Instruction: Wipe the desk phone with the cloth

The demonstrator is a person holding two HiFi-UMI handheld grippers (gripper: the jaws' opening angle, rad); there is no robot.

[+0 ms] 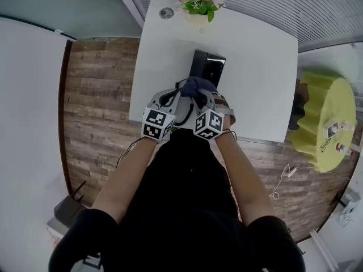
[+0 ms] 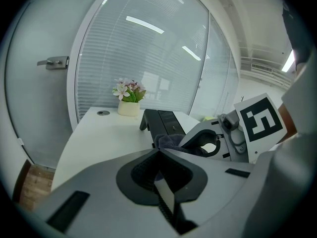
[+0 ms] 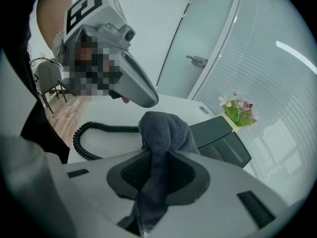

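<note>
The black desk phone [image 1: 207, 67] [image 2: 163, 120] [image 3: 218, 138] stands mid-desk on the white table [image 1: 255, 55]. My right gripper [image 1: 205, 98] [image 3: 158, 155] is shut on a dark grey cloth [image 1: 197, 86] [image 3: 163, 128], and the bunched end rests against the phone's near edge. That cloth [image 2: 171, 140] also shows just past my left gripper [image 1: 172, 99] [image 2: 158, 151], which is shut with nothing visible between its jaws. It hovers close beside the right one, above the table. The phone's black coiled cord [image 3: 94, 133] lies on the table to the left of the cloth. The handset is hidden.
A pot of pink flowers [image 1: 198, 4] [image 2: 129, 100] [image 3: 240, 108] stands at the table's far edge beside a round cable grommet [image 1: 166, 13]. A glass door and blinds are behind. A yellow round table [image 1: 326, 120] stands to the right, over wooden floor.
</note>
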